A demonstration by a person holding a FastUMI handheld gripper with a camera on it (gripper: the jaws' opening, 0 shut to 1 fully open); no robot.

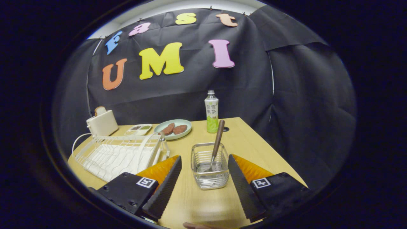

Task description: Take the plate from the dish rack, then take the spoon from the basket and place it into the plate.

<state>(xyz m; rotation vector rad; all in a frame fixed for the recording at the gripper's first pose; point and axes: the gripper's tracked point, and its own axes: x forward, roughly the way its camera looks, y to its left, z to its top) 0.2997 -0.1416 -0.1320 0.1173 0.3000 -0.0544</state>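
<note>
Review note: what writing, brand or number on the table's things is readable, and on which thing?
Bottle: the label's print is too small to read reliably.
Gripper, open, basket between its fingers: square markers carry coded patterns, no words.
Toaster, rack, plate: no text seen.

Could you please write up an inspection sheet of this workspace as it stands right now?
Surface: wooden table.
Job's things: spoon upright in wire basket; dish rack holds no plate; plate with two brown pieces beyond the rack.
Clutter: toaster, small tray, bottle.
Grippers: gripper open, fingers either side of the basket, not touching.
Cables: white cord looping by the rack.
Surroundings: black cloth wall.
</note>
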